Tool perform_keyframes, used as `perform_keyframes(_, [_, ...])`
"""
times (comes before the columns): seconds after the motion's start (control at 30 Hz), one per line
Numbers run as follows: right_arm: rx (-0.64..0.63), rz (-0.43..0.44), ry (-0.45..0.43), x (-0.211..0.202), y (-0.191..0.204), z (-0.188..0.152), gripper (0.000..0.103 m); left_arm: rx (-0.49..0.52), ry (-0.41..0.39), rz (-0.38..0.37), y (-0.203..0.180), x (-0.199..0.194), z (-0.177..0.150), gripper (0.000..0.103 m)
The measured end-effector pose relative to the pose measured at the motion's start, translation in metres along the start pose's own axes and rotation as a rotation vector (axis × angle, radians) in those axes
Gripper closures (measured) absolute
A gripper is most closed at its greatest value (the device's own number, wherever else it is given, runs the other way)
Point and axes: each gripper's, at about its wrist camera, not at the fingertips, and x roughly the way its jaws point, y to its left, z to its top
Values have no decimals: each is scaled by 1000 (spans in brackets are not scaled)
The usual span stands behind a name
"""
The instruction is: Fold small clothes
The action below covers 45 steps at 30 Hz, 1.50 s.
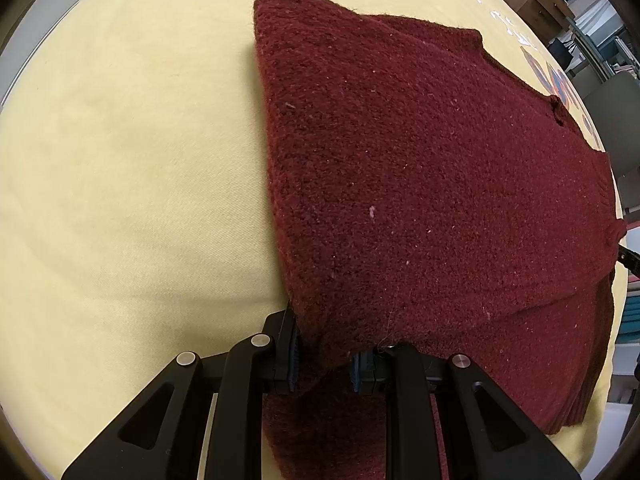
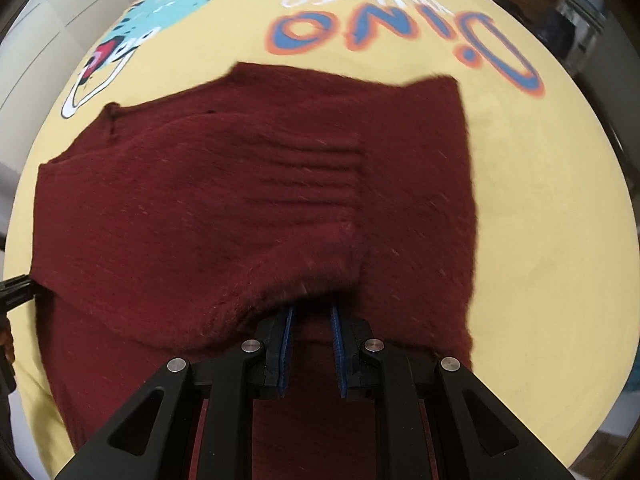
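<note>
A dark red knit sweater (image 1: 420, 152) lies on a yellow printed cloth (image 1: 120, 160). In the left wrist view my left gripper (image 1: 324, 356) is shut on a corner of the sweater's folded layer, lifted over the lower layer. In the right wrist view the sweater (image 2: 200, 208) fills the middle. My right gripper (image 2: 312, 320) has its blue-padded fingers (image 2: 286, 344) parted, with the edge of the upper layer lying over the fingertips. Whether it pinches that edge is unclear. The right gripper's tip shows in the left wrist view (image 1: 628, 258).
The yellow cloth carries a "DINO" print (image 2: 400, 28) and a cartoon dinosaur (image 2: 132, 40) beyond the sweater. Shelves and boxes (image 1: 580, 8) stand past the table's far right edge. The left gripper's tip shows at the edge of the right wrist view (image 2: 14, 288).
</note>
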Motion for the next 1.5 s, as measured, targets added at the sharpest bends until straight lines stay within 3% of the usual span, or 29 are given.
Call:
perform_keyframes(0.07, [17,4,-6,-8,-6,-1,79,1,1,1,-1,0,0,86])
perform_keyframes(0.13, [20,-9,-27,-20,-9,1,60,0,2,0,-2,0,-1,86])
perform_keyframes(0.17, [21,-29,-50,-30,-11,4,42,1,2,0,-2,0,-2,86])
perform_keyframes(0.2, [23,-36,-62,-35,-12,6,32,3,2,1,-2,0,-2,86])
perform_keyframes(0.23, [26,-37,-80,-42,-12,9,31,3,3,2,-2,0,-2,86])
perform_keyframes(0.4, [42,-31,-81,-48,-17,37,30,3,-1,3,-2,0,-3,86])
perform_keyframes(0.53, [41,-20,11,-15,-10,50,30,4,-8,2,-3,-1,-6,86])
perform_keyframes(0.67, [-9,-7,118,20,10,36,31,4,-13,1,-1,-2,-6,86])
perform_keyframes(0.73, [-22,-27,80,19,16,30,46,3,-13,-1,0,-2,-6,86])
perform_keyframes(0.77, [-18,-20,70,16,16,29,77,4,-12,0,0,-3,-6,86])
perform_keyframes(0.8, [-10,4,58,12,15,29,91,7,-11,3,-1,-3,-5,86])
perform_keyframes(0.83, [-1,42,39,7,14,29,91,17,-10,9,-3,-3,-7,86])
perform_keyframes(1.03, [-68,-51,-132,-34,16,30,92,26,-20,22,-5,-4,-10,86])
perform_keyframes(1.17, [-97,-105,-84,-14,14,20,92,43,-15,46,-9,-3,-11,85])
perform_keyframes(1.37, [-49,-120,-75,11,13,10,87,46,-35,57,-8,-4,-17,83])
perform_keyframes(1.43, [-65,-153,-81,9,17,11,81,51,-48,55,-8,-6,-20,83])
perform_keyframes(1.47, [-67,-168,-79,7,19,10,74,55,-56,53,-8,-7,-21,82])
perform_keyframes(1.5, [-68,-177,-78,7,19,11,60,55,-61,53,-7,-8,-22,81])
